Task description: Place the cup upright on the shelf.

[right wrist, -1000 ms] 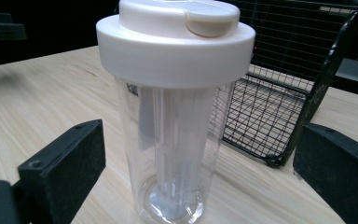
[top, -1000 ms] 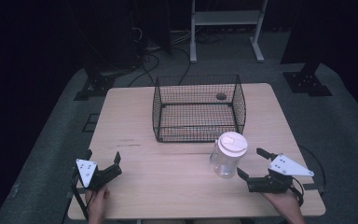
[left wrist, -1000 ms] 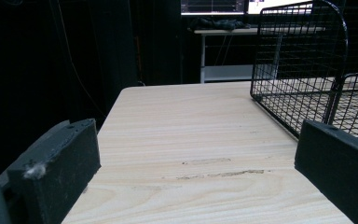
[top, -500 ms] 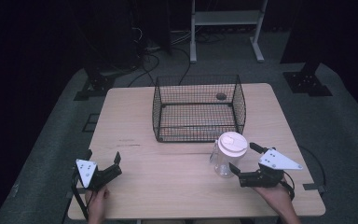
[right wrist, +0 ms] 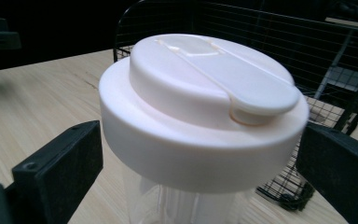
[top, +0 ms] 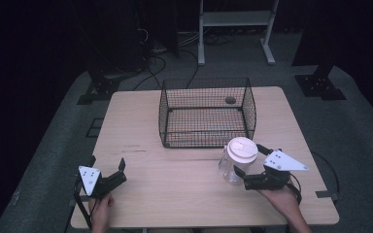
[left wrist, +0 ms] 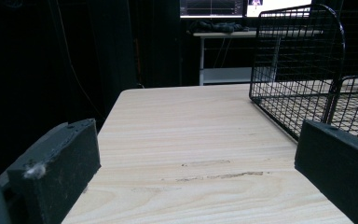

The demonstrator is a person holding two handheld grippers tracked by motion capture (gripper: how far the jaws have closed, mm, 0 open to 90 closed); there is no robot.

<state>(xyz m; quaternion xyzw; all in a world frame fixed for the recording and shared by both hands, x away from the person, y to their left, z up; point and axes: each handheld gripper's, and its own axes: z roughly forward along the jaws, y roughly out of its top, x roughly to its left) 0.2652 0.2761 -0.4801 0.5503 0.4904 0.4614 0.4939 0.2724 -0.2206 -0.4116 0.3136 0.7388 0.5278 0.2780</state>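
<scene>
Between the spread jaws of the right gripper [top: 249, 163] stands one clear jar [top: 235, 169] with a white lid [right wrist: 200, 107], upright on the table [top: 184, 179] near its right front part. In the right gripper view one black finger [right wrist: 58, 172] sits to the left of the jar and the other to its right, both just under the lid's rim. They look close to the jar's sides without pressing, though the angle is too tight to be sure of a gap. The jar's inside is hard to read through the clear wall; nothing can be made out in it.

Just beyond those fingers, behind the jar, stands one black wire basket [top: 206, 112]. A small dark round thing [top: 230, 100] shows at the basket's far right corner, but whether it lies inside or behind the mesh is unclear.

The left gripper [top: 108, 169] rests at the table's front left, well apart from the jar, its jaws spread with only bare wood between the fingers [left wrist: 56, 172]. In the left gripper view the basket sits ahead and to the right of them.
</scene>
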